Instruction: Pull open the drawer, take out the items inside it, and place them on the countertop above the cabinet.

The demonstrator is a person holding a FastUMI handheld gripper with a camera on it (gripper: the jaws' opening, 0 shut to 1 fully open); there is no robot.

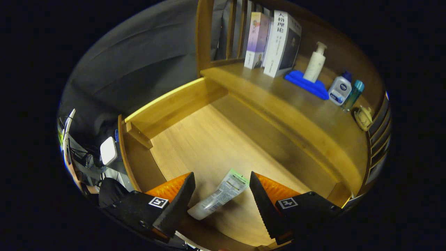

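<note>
While the drawer is standing pulled out from the cabinet, the gripper is hanging over it with its two fingers spread wide apart, holding nothing. Between the fingers a tube is lying flat on the drawer's floor, and I cannot tell if either finger is touching it. It is a soft squeeze tube, mostly white with printed text, its flat crimped end showing a green strip and pointing away from the gripper, its round end pointing back toward the left finger. The drawer is made of pale smooth wood with straight plank walls, and its floor is showing a fine grain.

Beyond the drawer, the countertop is lying darker and more golden, with a rounded front edge. Two books are standing upright on it beside wooden slats. Near them a white pump bottle is standing on a folded blue cloth. Just beside the cloth a small white bottle with a blue cap and a slim teal bottle are standing close together.
</note>
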